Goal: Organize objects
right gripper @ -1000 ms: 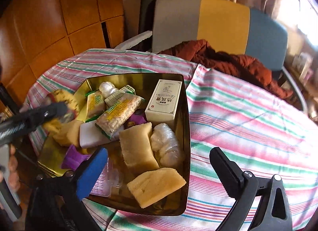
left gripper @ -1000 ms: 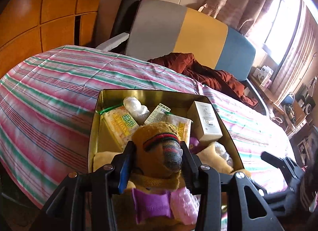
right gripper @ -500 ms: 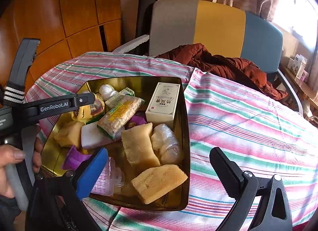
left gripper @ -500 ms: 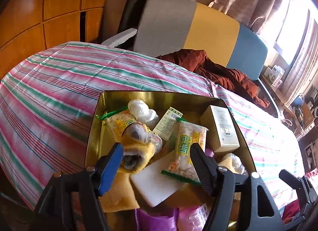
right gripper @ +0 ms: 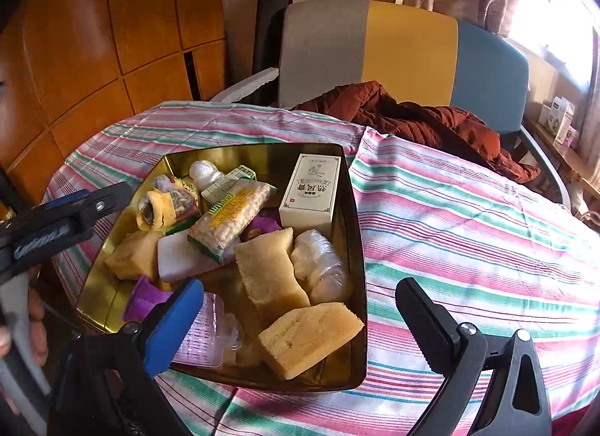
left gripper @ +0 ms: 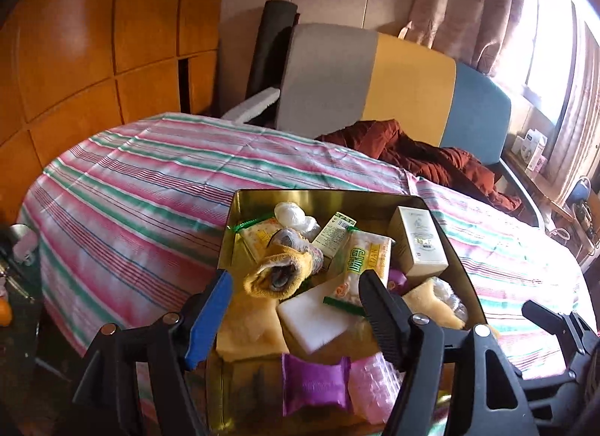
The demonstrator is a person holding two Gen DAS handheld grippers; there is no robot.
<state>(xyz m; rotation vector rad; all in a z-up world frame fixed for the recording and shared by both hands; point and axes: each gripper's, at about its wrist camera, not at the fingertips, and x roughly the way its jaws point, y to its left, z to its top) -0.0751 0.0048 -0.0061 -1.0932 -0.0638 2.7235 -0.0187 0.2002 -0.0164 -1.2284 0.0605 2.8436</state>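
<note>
Blown-out window (left gripper: 543,45) glare, curved fisheye edges

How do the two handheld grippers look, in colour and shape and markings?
Both are black plastic clamps with silver screws at the joints. On the left gripper and the right gripper, one finger carries a flat blue pad, the other a ribbed black one. White lettering runs along the left gripper's side, too blurred to read.

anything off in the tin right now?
Nothing spilled or damaged. The gold tin is just heaped: the rolled yellow sock lies loosely on the snack packets, and the noodle packet rests tilted across the white block. Striped cloth is clean.
</note>
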